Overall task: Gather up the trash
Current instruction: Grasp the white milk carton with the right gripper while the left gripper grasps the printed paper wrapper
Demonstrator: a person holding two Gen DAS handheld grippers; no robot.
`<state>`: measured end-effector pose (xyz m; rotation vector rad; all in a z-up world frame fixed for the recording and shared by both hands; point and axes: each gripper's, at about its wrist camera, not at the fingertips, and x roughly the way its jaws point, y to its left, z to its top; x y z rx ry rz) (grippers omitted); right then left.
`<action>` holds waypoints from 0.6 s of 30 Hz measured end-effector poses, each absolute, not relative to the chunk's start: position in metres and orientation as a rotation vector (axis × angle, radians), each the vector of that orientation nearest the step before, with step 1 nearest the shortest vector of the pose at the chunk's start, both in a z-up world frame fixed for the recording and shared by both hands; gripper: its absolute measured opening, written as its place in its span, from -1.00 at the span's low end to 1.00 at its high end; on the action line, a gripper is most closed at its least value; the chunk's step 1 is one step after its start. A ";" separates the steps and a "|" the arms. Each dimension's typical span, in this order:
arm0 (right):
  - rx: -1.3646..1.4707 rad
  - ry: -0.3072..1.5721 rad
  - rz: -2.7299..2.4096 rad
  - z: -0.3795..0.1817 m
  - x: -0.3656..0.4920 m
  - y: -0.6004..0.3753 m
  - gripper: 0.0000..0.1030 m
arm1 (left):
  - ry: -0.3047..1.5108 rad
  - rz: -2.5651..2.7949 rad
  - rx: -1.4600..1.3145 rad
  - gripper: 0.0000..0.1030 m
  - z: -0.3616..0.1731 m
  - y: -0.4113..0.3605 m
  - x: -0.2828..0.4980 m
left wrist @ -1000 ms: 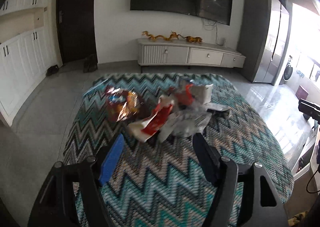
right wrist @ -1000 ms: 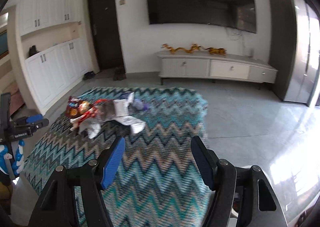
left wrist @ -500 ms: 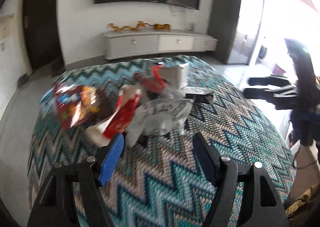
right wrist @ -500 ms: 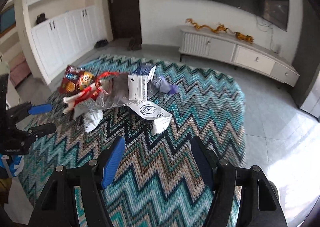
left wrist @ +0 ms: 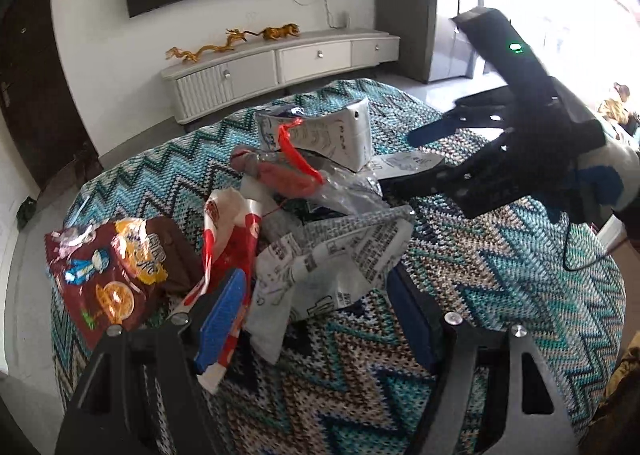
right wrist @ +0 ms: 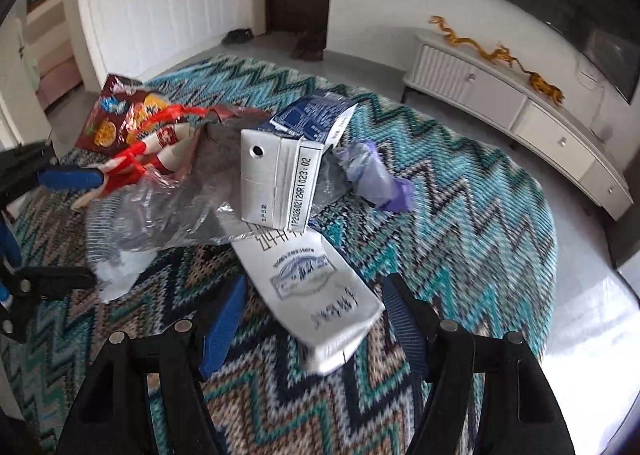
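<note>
Two grippers stand over one heap of trash on a zigzag cloth (left wrist: 500, 275), and nothing in either view looks collected yet; no bin or bag to receive the trash shows anywhere.

The left gripper (left wrist: 316, 319) has its jaws apart with nothing clamped. Between its fingers and just ahead lies a crumpled printed wrapper (left wrist: 332, 259), its near end reaching down into the gap. The blue pad of the finger on the left overlaps a red-and-white wrapper (left wrist: 230, 243), but whether it touches cannot be told. Further off to the left of that gripper is a brown snack bag (left wrist: 116, 275); straight ahead, at the far side of the heap, a milk carton (left wrist: 332, 135) stands behind clear crinkled plastic (left wrist: 344, 191) and a red strip.

The right gripper (right wrist: 312, 323) is also spread wide and empty. A flattened white carton (right wrist: 316, 291) lies squarely between its fingers, its near end closest to the camera, with no pad pressing on it. Just beyond that stands the milk carton, and past it, to the right, a purple crumpled wrapper (right wrist: 376, 179).

Judging by this, the task is at its very beginning: each gripper looks lined up on a first piece, and every item of the heap remains to be picked up and carried off
</note>
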<state>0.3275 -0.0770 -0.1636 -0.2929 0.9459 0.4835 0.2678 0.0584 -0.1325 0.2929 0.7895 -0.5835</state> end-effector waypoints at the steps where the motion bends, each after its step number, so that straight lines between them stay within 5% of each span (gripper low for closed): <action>1: -0.296 0.953 0.495 -0.167 0.332 -0.075 0.33 | 0.797 -0.596 0.294 0.39 -0.133 0.057 0.271; 8: -0.318 1.005 0.553 -0.187 0.351 -0.071 0.30 | 0.836 -0.638 0.278 0.38 -0.139 0.047 0.297; 10: -0.331 1.003 0.570 -0.188 0.349 -0.071 0.14 | 0.844 -0.643 0.269 0.37 -0.140 0.044 0.301; 13: -0.330 1.000 0.595 -0.186 0.345 -0.078 -0.09 | 0.844 -0.634 0.267 0.26 -0.141 0.042 0.304; 15: -0.322 1.003 0.600 -0.187 0.340 -0.086 -0.09 | 0.848 -0.631 0.255 -0.05 -0.141 0.042 0.304; 18: -0.305 1.007 0.605 -0.187 0.330 -0.098 -0.10 | 0.866 -0.619 0.232 -0.19 -0.141 0.044 0.303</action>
